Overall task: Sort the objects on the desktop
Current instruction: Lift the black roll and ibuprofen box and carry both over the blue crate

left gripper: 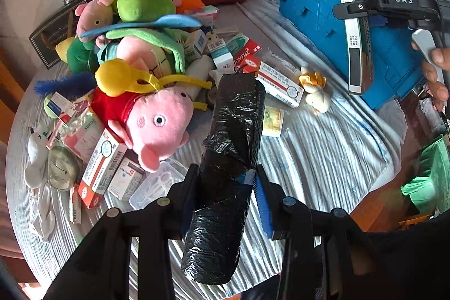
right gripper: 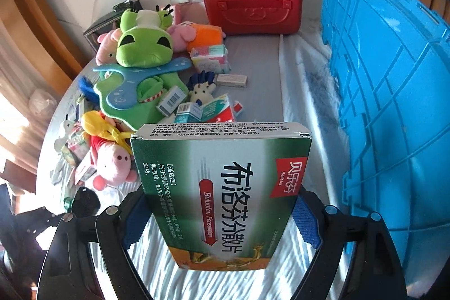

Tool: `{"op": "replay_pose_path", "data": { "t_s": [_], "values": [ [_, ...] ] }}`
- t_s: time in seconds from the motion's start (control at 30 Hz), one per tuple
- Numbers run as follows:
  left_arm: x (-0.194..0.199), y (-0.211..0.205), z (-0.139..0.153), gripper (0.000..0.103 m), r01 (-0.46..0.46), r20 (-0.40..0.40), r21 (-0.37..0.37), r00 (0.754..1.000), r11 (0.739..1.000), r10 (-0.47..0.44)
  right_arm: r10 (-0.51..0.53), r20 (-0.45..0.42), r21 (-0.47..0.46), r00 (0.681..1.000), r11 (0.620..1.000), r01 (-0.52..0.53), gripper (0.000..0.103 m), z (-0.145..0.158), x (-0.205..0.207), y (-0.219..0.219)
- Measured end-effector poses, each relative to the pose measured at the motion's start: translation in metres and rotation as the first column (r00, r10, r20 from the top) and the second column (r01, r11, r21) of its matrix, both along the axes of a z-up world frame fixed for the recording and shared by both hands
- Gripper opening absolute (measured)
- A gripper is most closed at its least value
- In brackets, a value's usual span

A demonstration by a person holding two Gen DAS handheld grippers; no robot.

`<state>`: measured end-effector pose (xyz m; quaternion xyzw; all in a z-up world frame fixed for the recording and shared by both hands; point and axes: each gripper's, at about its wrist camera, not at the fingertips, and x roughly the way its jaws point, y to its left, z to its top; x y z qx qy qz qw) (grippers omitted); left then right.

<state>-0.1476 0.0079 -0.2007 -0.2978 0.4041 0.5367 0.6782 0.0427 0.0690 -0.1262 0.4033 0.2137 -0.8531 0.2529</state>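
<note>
Right gripper [right gripper: 220,215] was pinching the green medicine box [right gripper: 222,193] flat, long axis running straight out ahead, with the blue crate [right gripper: 393,103] just off to its right. Left gripper [left gripper: 226,187] was squeezing a black wrapped roll [left gripper: 227,159], further from the crate

glossy plastic red case [right gripper: 251,3], crinkled shiny black roll [left gripper: 229,165]
</note>
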Motion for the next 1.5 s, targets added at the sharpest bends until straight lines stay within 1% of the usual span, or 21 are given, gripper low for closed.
{"op": "replay_pose_path", "data": {
  "t_s": [0.33,0.43,0.8,1.0,1.13,1.23,1.33,1.4,1.5],
  "values": [
    [0.025,0.026,0.07,0.037,-0.012,-0.004,0.15,1.0,0.989,0.013,0.066,-0.058,-0.064,0.996,0.996,-0.07,0.087,0.067,0.022,0.012],
    [0.036,0.032,0.09,0.037,-0.011,-0.006,0.191,1.0,0.982,0.012,0.085,-0.095,-0.06,0.992,0.994,-0.091,0.087,0.085,0.03,0.016],
    [0.076,0.044,0.153,0.037,0.006,-0.024,0.317,1.0,0.949,0.002,0.135,-0.186,-0.119,0.973,0.98,-0.158,0.087,0.147,0.053,0.031],
    [0.105,0.053,0.177,0.037,0.028,-0.053,0.347,0.999,0.938,-0.01,0.141,-0.224,-0.16,0.964,0.971,-0.179,0.087,0.178,0.062,0.046],
    [0.13,0.056,0.196,0.037,0.061,-0.055,0.377,0.998,0.924,-0.043,0.137,-0.243,-0.195,0.96,0.963,-0.186,0.087,0.197,0.067,0.062],
    [0.152,0.061,0.207,0.037,0.096,-0.069,0.397,0.995,0.913,-0.075,0.109,-0.25,-0.225,0.962,0.96,-0.167,0.087,0.211,0.067,0.076],
    [0.171,0.071,0.212,0.037,0.119,-0.076,0.396,0.992,0.911,-0.096,0.091,-0.241,-0.27,0.966,0.95,-0.157,0.087,0.225,0.065,0.092],
    [0.185,0.077,0.215,0.037,0.135,-0.072,0.397,0.991,0.908,-0.116,0.076,-0.253,-0.281,0.965,0.948,-0.149,0.087,0.234,0.064,0.101],
    [0.21,0.083,0.224,0.037,0.174,-0.08,0.415,0.985,0.893,-0.154,0.042,-0.262,-0.308,0.964,0.943,-0.125,0.087,0.247,0.06,0.118]
  ]
}}
